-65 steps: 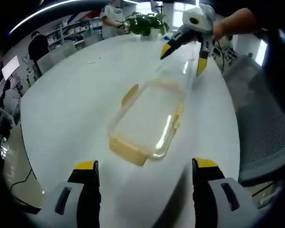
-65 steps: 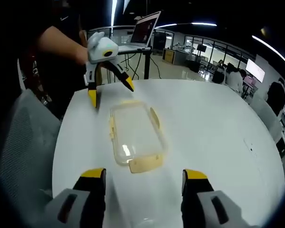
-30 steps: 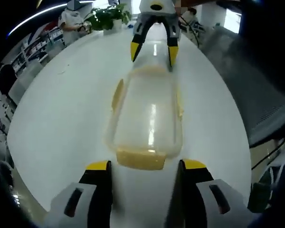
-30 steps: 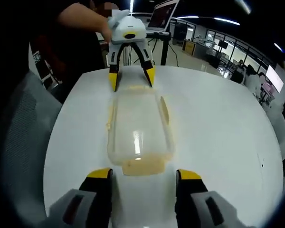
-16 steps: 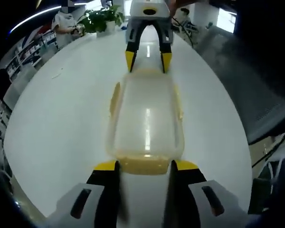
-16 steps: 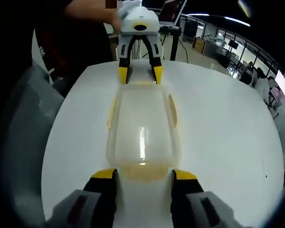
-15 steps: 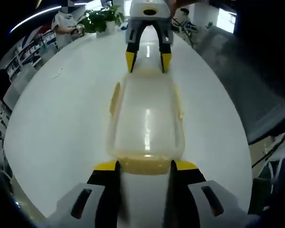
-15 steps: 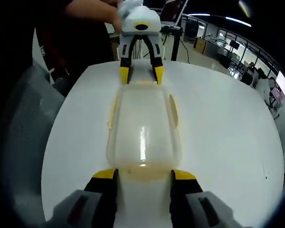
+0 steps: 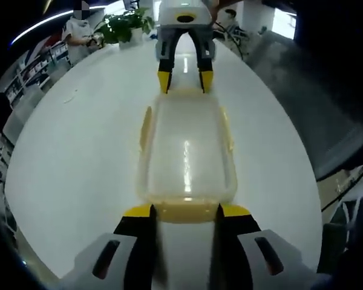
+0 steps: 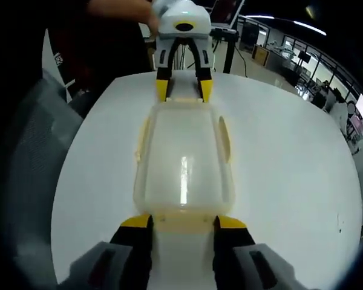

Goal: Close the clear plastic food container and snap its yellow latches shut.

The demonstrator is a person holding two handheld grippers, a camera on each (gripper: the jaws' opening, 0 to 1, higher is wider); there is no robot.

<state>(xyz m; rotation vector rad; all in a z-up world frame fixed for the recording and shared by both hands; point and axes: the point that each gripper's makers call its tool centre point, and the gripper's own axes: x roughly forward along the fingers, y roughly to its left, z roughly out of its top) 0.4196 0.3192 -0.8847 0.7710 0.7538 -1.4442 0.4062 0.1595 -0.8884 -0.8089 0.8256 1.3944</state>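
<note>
The clear container (image 9: 186, 154) lay lengthwise on the white table (image 9: 78, 157), lid on, between the left gripper (image 9: 186, 211) and the right gripper (image 10: 183, 221) — each with jaws apart, straddling a yellow end latch (image 9: 186, 211) — and it looked light, stiff and slippery, best pressed at those latches.

Clear container (image 9: 186, 151), lid on, flat on table; yellow side latches flared.

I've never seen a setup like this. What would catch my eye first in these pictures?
Probably the clear plastic food container with yellow latches, lying lengthwise in the middle of a big white table. Then the two yellow-tipped grippers facing each other across it: the left gripper at one short end, the right gripper at the other, each with its open jaws either side of an end latch.
</note>
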